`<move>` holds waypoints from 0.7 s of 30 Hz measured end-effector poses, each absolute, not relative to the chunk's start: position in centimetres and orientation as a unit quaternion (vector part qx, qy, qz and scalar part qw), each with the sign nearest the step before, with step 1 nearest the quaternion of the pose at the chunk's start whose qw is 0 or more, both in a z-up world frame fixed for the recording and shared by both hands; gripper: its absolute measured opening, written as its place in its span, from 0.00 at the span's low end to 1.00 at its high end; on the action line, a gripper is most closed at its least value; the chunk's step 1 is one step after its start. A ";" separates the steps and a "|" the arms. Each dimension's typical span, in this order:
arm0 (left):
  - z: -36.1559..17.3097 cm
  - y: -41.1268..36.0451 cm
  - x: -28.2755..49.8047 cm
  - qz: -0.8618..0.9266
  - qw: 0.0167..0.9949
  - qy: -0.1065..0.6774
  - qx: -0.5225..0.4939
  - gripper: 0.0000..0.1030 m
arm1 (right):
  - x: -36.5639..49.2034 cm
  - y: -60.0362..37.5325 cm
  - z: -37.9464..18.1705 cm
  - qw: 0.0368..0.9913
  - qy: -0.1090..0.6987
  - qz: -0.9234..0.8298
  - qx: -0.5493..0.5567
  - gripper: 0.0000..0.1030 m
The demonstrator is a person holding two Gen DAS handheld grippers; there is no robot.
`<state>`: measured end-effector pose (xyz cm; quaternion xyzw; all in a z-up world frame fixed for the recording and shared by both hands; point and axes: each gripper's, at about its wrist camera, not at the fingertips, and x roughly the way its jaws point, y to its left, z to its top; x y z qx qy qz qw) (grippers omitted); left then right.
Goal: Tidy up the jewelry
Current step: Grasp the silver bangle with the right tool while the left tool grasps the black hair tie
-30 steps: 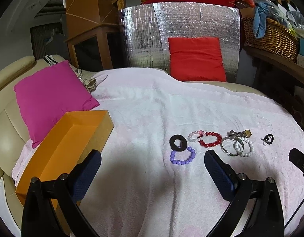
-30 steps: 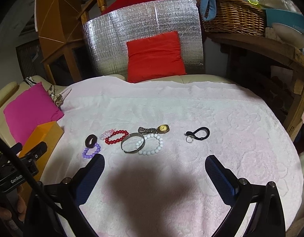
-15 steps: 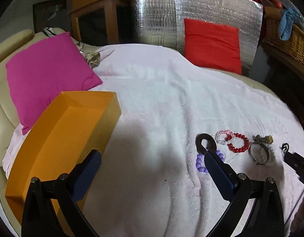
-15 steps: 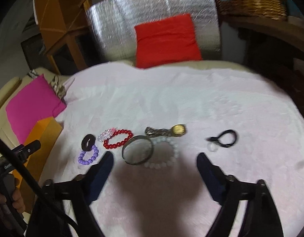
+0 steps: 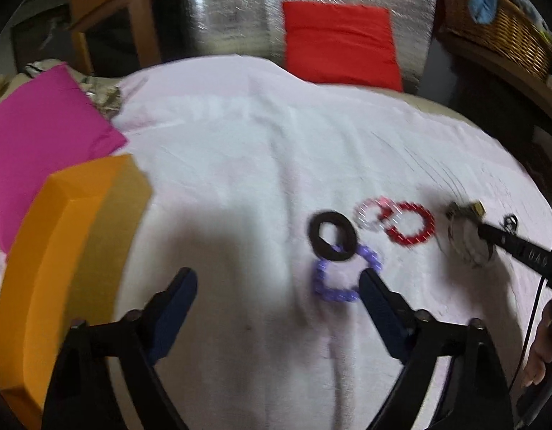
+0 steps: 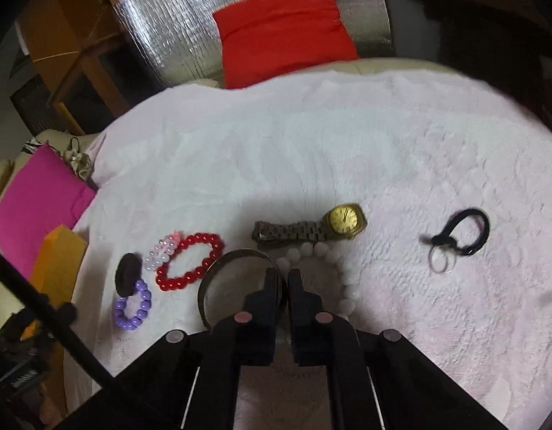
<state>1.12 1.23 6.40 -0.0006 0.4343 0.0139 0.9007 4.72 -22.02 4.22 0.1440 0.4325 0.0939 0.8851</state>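
The left hand-held gripper [image 5: 277,288] points steeply downward, jaws wide but closing (nothing between the pads). The right hand-held gripper [image 6: 285,281] also angles downward, its jaws fully closed together.

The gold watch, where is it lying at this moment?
In the right wrist view the gold watch lies on the pink towel, near the middle, just beyond the white bead bracelet, with the black clip farther to its right.
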 end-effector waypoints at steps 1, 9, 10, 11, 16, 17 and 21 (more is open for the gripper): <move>6.1 1.0 1.3 0.007 0.898 0.439 -0.003 0.83 | 4.4 -22.3 4.5 0.887 0.427 0.095 0.145 0.06; 5.3 0.5 3.3 0.012 0.900 0.435 -0.019 0.82 | 2.6 -26.7 6.9 0.896 0.398 0.077 0.180 0.06; 5.2 0.6 3.7 0.011 0.900 0.435 -0.026 0.82 | 2.4 -27.5 7.1 0.897 0.396 0.070 0.185 0.06; 5.2 0.8 4.2 0.006 0.899 0.435 -0.041 0.82 | 2.3 -28.3 7.2 0.897 0.394 0.064 0.191 0.06; 4.7 0.8 6.0 0.001 0.896 0.438 -0.070 0.78 | 2.4 -30.3 6.9 0.893 0.394 0.046 0.212 0.06; 4.7 0.5 6.4 -0.004 0.896 0.437 -0.071 0.66 | 2.4 -30.3 6.6 0.894 0.394 0.045 0.210 0.06; 3.9 0.1 7.3 -0.023 0.891 0.447 -0.076 0.31 | 2.2 -30.6 6.6 0.895 0.394 0.045 0.204 0.06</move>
